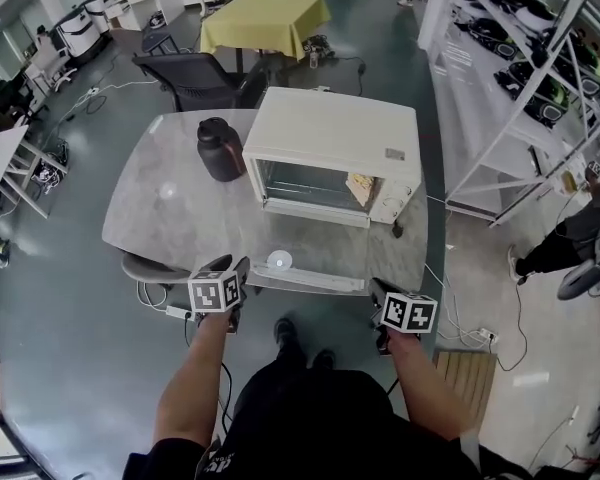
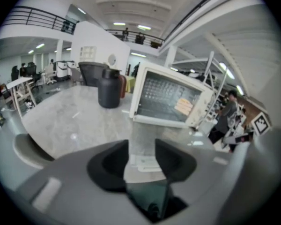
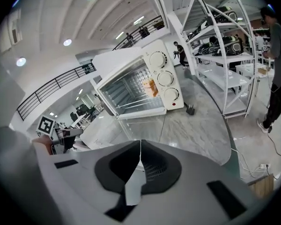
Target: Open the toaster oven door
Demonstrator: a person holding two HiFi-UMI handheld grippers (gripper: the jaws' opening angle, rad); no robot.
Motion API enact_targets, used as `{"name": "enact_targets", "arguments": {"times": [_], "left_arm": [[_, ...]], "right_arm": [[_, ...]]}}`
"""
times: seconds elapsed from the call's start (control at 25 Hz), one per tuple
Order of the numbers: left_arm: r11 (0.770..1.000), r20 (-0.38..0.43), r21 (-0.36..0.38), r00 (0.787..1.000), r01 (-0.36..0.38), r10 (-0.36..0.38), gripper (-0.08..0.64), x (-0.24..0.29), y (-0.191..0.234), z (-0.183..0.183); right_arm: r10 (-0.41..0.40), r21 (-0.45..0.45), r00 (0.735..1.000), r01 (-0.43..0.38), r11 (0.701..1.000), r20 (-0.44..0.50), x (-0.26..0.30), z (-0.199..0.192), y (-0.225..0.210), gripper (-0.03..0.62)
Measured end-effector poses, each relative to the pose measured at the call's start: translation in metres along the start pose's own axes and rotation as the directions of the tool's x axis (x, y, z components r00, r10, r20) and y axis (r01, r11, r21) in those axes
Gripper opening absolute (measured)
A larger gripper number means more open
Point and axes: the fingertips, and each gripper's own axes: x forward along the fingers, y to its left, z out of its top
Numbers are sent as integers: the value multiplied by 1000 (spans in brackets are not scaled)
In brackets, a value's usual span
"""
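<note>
Oven [image 1: 330, 143], one, door [image 1: 305, 268] down flat; one jug [image 1: 220, 149] left of it. Two grippers before it: left gripper [image 1: 230, 266] jaws apart, right gripper [image 1: 376, 288] jaws together, both empty.

My bare left forearm [image 1: 193, 388] and right forearm [image 1: 427, 388] reach forward and down, side by side. The left gripper [image 1: 234, 267] points ahead, its fingers [image 2: 113, 161] standing apart with nothing between them. The right gripper [image 1: 377, 290] has its fingers [image 3: 160, 165] closed tip to tip, holding nothing.
</note>
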Motion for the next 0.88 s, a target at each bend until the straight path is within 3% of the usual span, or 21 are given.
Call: {"name": "enact_targets", "arguments": {"times": [0.16, 0.44, 0.64, 0.88], "left_arm": [[1000, 103, 5, 995, 11, -11, 172, -31, -11, 27], [995, 227, 87, 972, 40, -59, 130, -70, -23, 81], [988, 313, 121, 941, 95, -129, 110, -81, -16, 121], [977, 361, 168, 914, 132, -185, 75, -97, 25, 162]], "right_arm": [[53, -25, 995, -51, 998, 88, -16, 31, 16, -6], [105, -86, 969, -87, 992, 225, -44, 85, 53, -6], [92, -163, 953, -46, 985, 289, -50, 104, 83, -7], [97, -213, 925, -18, 977, 367, -31, 134, 143, -8]]}}
